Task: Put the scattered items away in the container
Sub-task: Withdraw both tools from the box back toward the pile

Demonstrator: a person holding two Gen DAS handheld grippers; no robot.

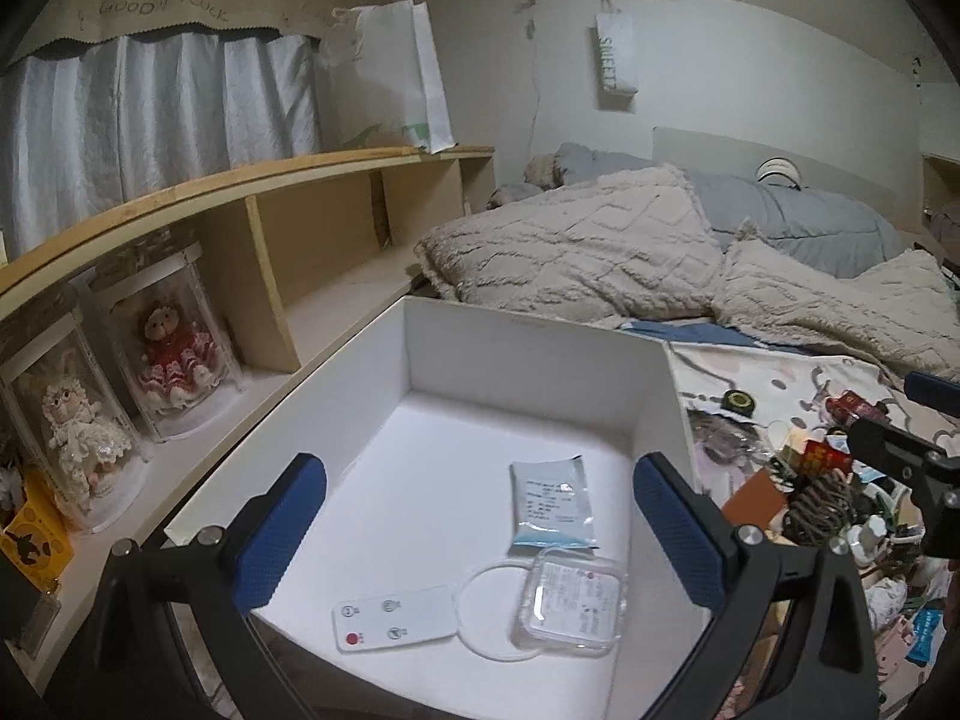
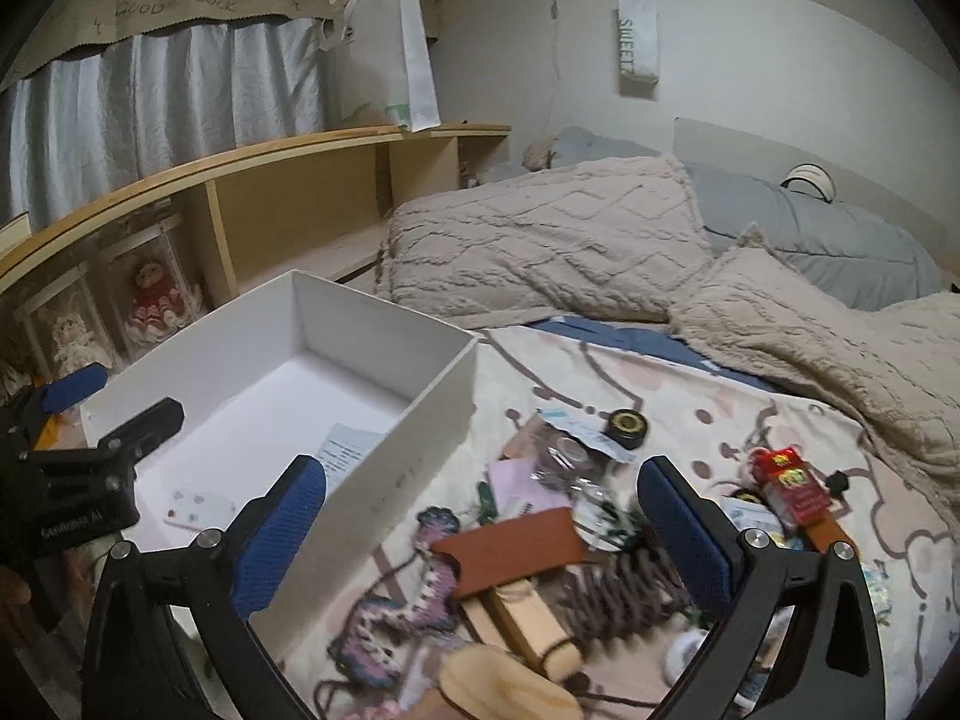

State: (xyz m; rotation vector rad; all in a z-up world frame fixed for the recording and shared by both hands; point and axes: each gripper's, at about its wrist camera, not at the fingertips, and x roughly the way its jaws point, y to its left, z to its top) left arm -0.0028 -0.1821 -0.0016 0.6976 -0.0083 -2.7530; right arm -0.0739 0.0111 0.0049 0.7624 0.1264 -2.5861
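Observation:
A white open box [image 1: 528, 354] sits on the bed beside the shelf. Inside it lie a white remote [image 1: 396, 618], a pale blue packet [image 1: 552, 501], a clear plastic case [image 1: 570, 606] and a thin white ring [image 1: 480, 588]. My left gripper [image 1: 480, 534] hovers open over the box with nothing between its fingers. My right gripper [image 2: 480, 534] is open and empty above a scattered pile on the patterned sheet. The pile includes a brown card [image 2: 516, 546], a knitted pink piece [image 2: 408, 588], a wooden block [image 2: 528, 618], a brown coil [image 2: 624, 588], a black tape roll [image 2: 627, 425] and a red box [image 2: 792, 480].
A wooden shelf [image 1: 258, 180] runs along the left, holding two cased dolls [image 1: 174, 348]. Beige blankets [image 2: 540, 246] and a grey duvet [image 2: 840, 240] are heaped at the far end of the bed. The box wall [image 2: 408, 456] stands just left of the pile.

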